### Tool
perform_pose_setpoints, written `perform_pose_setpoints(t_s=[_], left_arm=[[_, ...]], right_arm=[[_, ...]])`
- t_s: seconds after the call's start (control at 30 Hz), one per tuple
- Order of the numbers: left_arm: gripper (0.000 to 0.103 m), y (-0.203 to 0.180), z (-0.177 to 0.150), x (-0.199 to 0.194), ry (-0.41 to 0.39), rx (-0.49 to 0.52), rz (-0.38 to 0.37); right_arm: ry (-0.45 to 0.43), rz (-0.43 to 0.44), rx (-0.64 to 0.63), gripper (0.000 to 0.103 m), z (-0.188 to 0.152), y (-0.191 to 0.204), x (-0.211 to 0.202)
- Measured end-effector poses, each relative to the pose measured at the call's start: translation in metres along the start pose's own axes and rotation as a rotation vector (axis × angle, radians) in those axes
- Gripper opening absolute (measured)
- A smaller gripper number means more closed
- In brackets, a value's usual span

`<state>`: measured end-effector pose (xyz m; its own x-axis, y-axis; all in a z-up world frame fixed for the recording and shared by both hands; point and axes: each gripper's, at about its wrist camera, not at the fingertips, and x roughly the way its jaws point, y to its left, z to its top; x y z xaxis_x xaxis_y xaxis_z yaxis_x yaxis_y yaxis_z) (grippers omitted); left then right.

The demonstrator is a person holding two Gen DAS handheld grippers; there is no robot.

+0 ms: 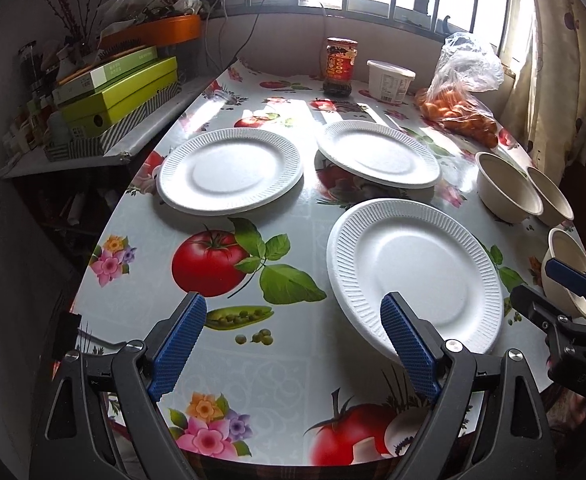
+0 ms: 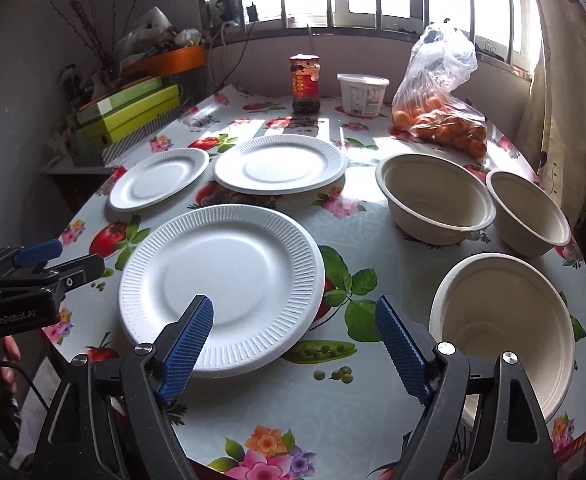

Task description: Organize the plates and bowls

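left gripper point(image 1: 293, 344): seen spread wide, nothing held; its right-hand pad is set over the near rim of the nearest plate, though contact cannot be told.
right gripper point(image 2: 295, 346): likewise spread and empty, held above the table point(image 2: 333, 412) between plate and bowl.
nearest plate point(image 2: 221, 292): lies flat, ahead and to the left of the right gripper, ahead and to the right of the left one; being round, no long axis is offered, so the near rim is judged the edge to be taken.
nearest bowl point(image 2: 501, 332): upright, just to the right of the right gripper, which is judged the nearer tool for it.
far plates: left plate point(image 1: 231, 170) and middle plate point(image 1: 379, 152), apart from each other, beyond the nearest plate.
far bowls: two bowls point(image 2: 435, 198), side by side, rims close or touching.
background: jar point(image 2: 305, 84), tub point(image 2: 363, 94) and bagged oranges point(image 2: 441, 120) by the window.
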<state>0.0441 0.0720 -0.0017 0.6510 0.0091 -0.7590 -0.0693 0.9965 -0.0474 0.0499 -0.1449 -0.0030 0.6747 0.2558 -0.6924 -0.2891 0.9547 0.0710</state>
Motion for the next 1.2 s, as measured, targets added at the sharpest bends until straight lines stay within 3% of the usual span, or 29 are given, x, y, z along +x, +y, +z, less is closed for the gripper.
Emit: perform_pose_setpoints(t_s=[0.17, 0.5, 0.63, 0.8, 0.87, 0.97, 1.2], left_arm=[[0.089, 0.004, 0.004, 0.013, 0.039, -0.024, -0.020], [0.087, 0.003, 0.011, 0.037, 0.130, -0.083, -0.141], [0.078, -0.002, 0.012, 0.043, 0.140, -0.069, -0.127], [0.077, -0.003, 0.011, 0.050, 0.158, -0.077, -0.137], [0.076, -0.003, 0.011, 0.052, 0.168, -0.075, -0.135], [0.065, -0.003, 0.012, 0.056, 0.180, -0.070, -0.136], [0.064, -0.004, 0.011, 0.056, 0.179, -0.069, -0.134]], right_arm=[[0.056, 0.014, -0.004, 0.075, 0.004, 0.003, 0.021], [0.125, 0.011, 0.033, 0.067, 0.008, -0.007, 0.050], [0.136, 0.020, 0.048, 0.060, 0.010, -0.011, 0.055], [0.149, 0.013, 0.056, 0.053, 0.010, -0.013, 0.060], [0.151, 0.008, 0.059, 0.052, 0.012, -0.014, 0.061], [0.154, -0.004, 0.063, 0.051, 0.013, -0.016, 0.062], [0.158, -0.010, 0.095, 0.051, 0.014, -0.024, 0.059]])
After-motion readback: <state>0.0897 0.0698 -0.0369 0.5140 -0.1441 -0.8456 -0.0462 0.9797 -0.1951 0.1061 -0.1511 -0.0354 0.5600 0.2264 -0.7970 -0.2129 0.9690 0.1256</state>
